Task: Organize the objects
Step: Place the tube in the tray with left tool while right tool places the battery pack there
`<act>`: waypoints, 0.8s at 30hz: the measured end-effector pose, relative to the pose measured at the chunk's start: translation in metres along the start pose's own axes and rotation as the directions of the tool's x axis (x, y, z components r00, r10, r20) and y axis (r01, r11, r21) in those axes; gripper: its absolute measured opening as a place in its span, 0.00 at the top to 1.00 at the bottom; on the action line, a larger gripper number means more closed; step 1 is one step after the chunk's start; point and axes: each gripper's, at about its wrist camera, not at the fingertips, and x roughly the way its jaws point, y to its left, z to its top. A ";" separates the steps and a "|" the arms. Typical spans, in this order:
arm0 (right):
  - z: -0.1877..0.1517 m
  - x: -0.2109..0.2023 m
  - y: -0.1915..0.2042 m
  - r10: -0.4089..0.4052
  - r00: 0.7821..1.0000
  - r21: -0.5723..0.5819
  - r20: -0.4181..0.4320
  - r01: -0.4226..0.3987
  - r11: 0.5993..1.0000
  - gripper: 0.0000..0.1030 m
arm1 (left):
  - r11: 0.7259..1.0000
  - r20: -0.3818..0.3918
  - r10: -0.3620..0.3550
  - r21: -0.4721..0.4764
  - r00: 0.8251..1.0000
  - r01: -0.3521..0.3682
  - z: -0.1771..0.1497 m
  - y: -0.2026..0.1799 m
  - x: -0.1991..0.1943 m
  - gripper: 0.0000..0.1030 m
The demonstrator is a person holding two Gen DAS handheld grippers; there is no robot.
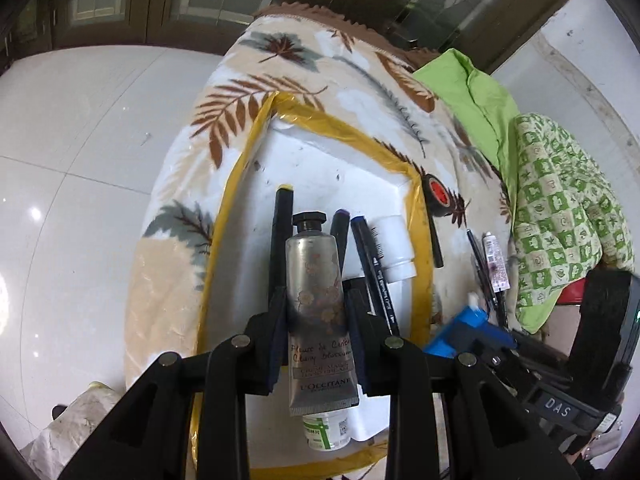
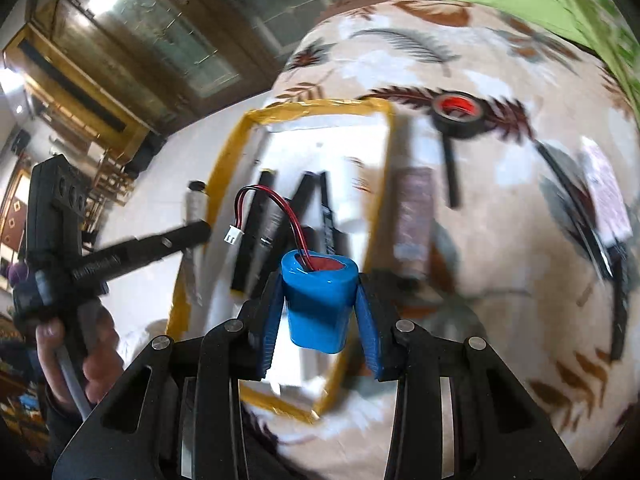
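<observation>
My left gripper [image 1: 316, 296] is shut on a silver hand cream tube [image 1: 316, 264] with a black cap, held above a white tray [image 1: 236, 184] edged in yellow tape. Black markers [image 1: 282, 224], a white bottle [image 1: 394, 248] and a small green-labelled bottle [image 1: 326, 432] lie in the tray. My right gripper [image 2: 318, 284] is shut on a blue battery pack [image 2: 318, 308] with red and black wires, over the tray's [image 2: 224, 160] near right part. In the right wrist view the left gripper [image 2: 188, 240] shows at the left, held by a hand [image 2: 96, 344].
The tray sits on a leaf-patterned blanket [image 1: 280, 68]. Right of it lie a black tape roll [image 1: 438, 196] with a red core, a black marker [image 1: 436, 240], pens [image 1: 480, 264] and a small tube [image 1: 494, 264]. Green cloths [image 1: 480, 100] are heaped at the far right. White floor tiles [image 1: 80, 160] lie to the left.
</observation>
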 end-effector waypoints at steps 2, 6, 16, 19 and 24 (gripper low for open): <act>0.008 0.012 0.006 0.009 1.000 -0.001 -0.013 -0.009 1.000 0.66 | 1.000 0.001 0.019 -0.001 1.000 -0.019 0.000 0.002 0.002 0.72; 0.029 0.036 0.013 0.002 1.000 -0.006 -0.025 -0.002 1.000 0.66 | 0.999 -0.001 0.049 -0.008 0.999 -0.049 0.003 0.009 0.003 0.72; 0.083 0.076 0.021 -0.002 0.999 0.000 -0.052 0.002 1.000 0.66 | 0.998 -0.045 0.061 -0.020 0.997 -0.062 0.003 0.020 0.015 0.72; 0.097 0.089 0.017 0.013 0.997 0.030 -0.070 -0.011 1.000 0.66 | 0.996 -0.048 0.086 0.002 0.995 -0.086 0.003 0.017 0.020 0.72; 0.112 0.105 0.013 0.004 0.997 0.055 -0.079 0.000 0.998 0.66 | 0.997 -0.079 0.077 0.002 0.994 -0.077 0.006 0.021 0.031 0.72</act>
